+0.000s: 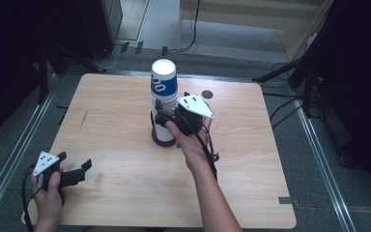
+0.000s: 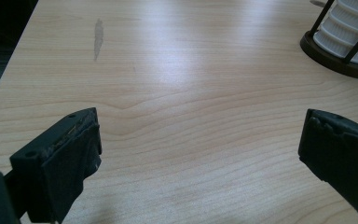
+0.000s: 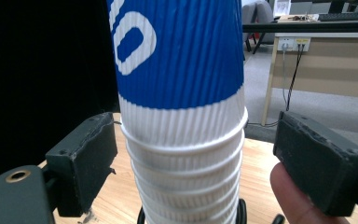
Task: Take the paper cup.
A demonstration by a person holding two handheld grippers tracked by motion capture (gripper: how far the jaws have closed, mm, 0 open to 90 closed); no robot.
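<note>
- Left hand-held gripper (image 1: 72, 170): it sits low at the near left corner of the tabletop (image 1: 125, 145), jaws spread wide, nothing between them. In the left gripper view just bare wood lies between the pads (image 2: 70, 158). Leave it parked there, out of the way.
- If the holder starts to tip, you can bring the left one over to steady the base; for now it's well apart from the work.
- Cup stack (image 1: 163, 104): upside-down paper cups nested in a dark wire holder (image 1: 163, 139), around the middle of the tabletop, a bit toward the far edge. Top cup (image 3: 177, 56) is blue with white lettering, with white ribbed rims layered below it.
- Right hand-held gripper (image 3: 193, 154): you've got it level at the stack, jaws apart on either side of the cups just under the blue band. The left pad (image 3: 86, 161) sits right at the rim edge, touching or nearly so; the right pad (image 3: 317, 158) stands clear with a gap. Not clamped yet.
- Likely step: grab the top cup and lift it off. Centre the jaws first so both pads meet the cup together, otherwise you shove the stack sideways.
- Aim at the top cup's white lower band, not the rims below, or you may pull two.
- Squeeze gently, paper crushes. Lift straight up along the stack axis, then watch that the holder stays put.
</note>
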